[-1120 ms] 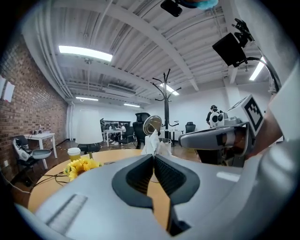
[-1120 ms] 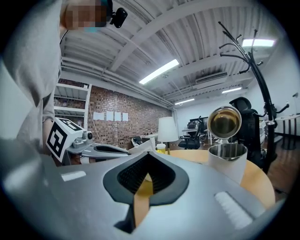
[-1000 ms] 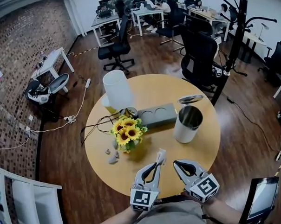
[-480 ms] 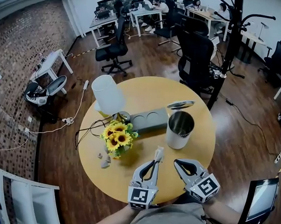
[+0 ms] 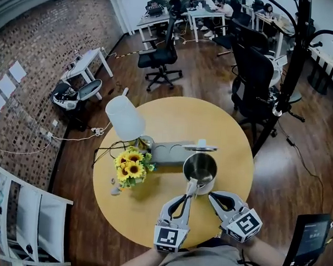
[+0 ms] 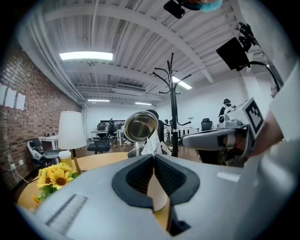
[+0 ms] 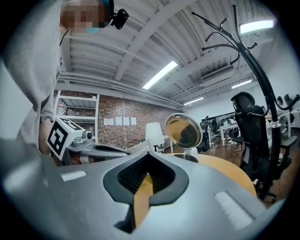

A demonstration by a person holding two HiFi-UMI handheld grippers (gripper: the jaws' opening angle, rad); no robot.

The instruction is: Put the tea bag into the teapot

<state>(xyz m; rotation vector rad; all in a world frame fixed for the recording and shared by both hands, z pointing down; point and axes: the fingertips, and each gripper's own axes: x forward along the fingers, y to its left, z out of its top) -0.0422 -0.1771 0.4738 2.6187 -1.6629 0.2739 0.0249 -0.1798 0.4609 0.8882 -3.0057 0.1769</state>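
Left hand-held gripper [image 6: 152, 157]: jaws pressed together, pinching the tea bag [image 6: 154, 142] by its lower edge. The white bag stands up past the tips. Right hand-held gripper [image 7: 149, 158]: jaws closed on nothing, level with the left one and just beside it.

In the head view the bag [image 5: 192, 186] sits at the near wall of the metal teapot [image 5: 200, 170], not yet over the opening. The lid [image 5: 200, 148] stands open on the far side.

Risks, as we judge them:
- The grip is on a thin margin of paper, so a jolt could let the bag slide out and land on the table [image 5: 156, 118] short of the pot.
- If released too low or too early, the bag may catch on the near rim and drape outside.
- The gripper tips could knock the pot's wall, shifting it or dropping the raised lid over the mouth.
- The sunflowers [image 5: 130, 166] and lamp [image 5: 124, 118] are well apart; we expect no trouble there.
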